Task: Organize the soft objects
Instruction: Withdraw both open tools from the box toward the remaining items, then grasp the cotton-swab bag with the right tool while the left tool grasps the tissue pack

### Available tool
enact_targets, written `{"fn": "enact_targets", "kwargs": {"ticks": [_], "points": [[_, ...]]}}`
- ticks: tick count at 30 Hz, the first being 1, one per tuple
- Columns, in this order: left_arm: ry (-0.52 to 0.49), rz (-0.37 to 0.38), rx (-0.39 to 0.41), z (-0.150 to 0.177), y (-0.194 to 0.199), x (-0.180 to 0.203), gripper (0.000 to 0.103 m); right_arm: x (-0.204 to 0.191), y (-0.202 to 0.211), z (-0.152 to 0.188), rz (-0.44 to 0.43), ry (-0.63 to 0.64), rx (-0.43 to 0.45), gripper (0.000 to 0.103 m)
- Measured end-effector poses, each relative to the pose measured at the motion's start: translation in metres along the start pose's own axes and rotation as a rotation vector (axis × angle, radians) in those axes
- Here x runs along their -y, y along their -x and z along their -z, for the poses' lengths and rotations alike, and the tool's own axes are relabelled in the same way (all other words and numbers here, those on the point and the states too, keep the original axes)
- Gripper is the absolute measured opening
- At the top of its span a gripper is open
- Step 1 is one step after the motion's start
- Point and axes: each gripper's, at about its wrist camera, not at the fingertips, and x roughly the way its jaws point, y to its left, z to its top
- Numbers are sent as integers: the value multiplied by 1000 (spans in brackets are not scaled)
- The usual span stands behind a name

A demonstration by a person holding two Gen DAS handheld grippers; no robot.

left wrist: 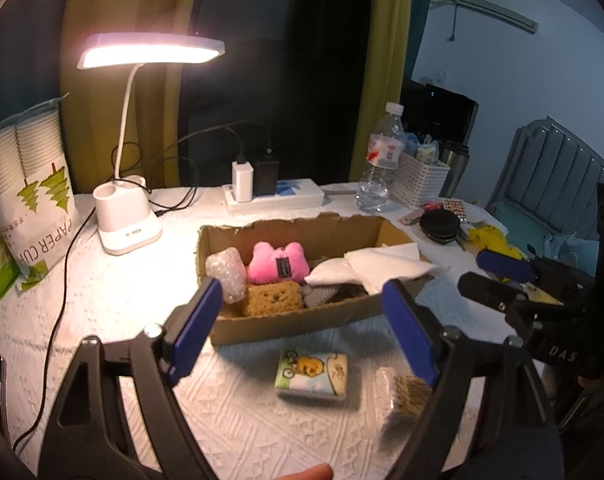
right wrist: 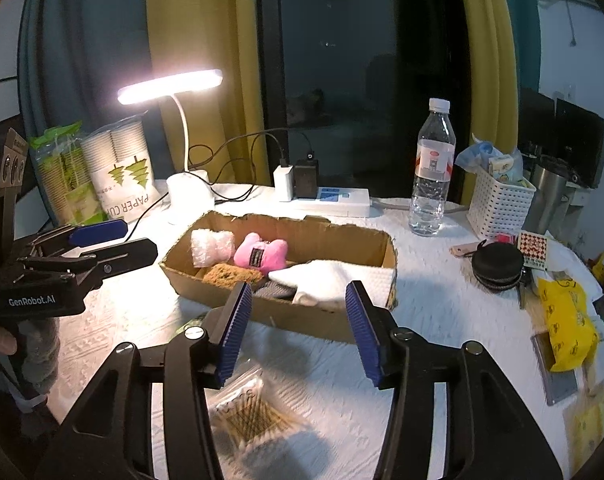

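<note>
A shallow cardboard box (left wrist: 302, 322) (right wrist: 322, 314) holds a pink plush (left wrist: 278, 263) (right wrist: 259, 257), a bubble-wrap roll (left wrist: 226, 270) (right wrist: 211, 246), a brown sponge (left wrist: 271, 300) (right wrist: 231, 274), a grey knit piece (left wrist: 322, 292) and white cloths (left wrist: 386, 266) (right wrist: 334, 280). A cartoon tissue pack (left wrist: 312, 374) lies on the table in front of the box, between the fingers of my open, empty left gripper (left wrist: 304, 332). A clear bag of cotton swabs (left wrist: 402, 394) (right wrist: 253, 404) lies beside it, below my open, empty right gripper (right wrist: 297, 328).
A lit desk lamp (left wrist: 127, 220) (right wrist: 189, 196), paper cup packs (left wrist: 29, 192) (right wrist: 117, 168), a power strip (left wrist: 273, 196) (right wrist: 326, 198), a water bottle (left wrist: 380, 160) (right wrist: 432, 172), a white basket (left wrist: 420, 180) (right wrist: 500, 204), a black pouch (right wrist: 498, 266) and a yellow bag (right wrist: 564, 320) stand around on the white tablecloth.
</note>
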Motion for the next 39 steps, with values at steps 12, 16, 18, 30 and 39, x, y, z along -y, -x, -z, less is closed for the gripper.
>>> {"fn": "enact_targets", "kwargs": {"ticks": [12, 16, 18, 30, 39], "points": [[0, 9, -9, 20, 16, 2, 83, -13, 14, 18, -3, 2, -6, 60], [4, 6, -23, 30, 17, 1, 83, -16, 13, 27, -7, -2, -21, 62], [6, 5, -30, 34, 16, 0, 83, -17, 11, 32, -10, -4, -33, 66], [8, -1, -92, 59, 6, -5, 83, -23, -10, 61, -33, -8, -122, 75], [8, -18, -148, 69, -14, -9, 83, -25, -36, 82, -80, -6, -205, 83]]}}
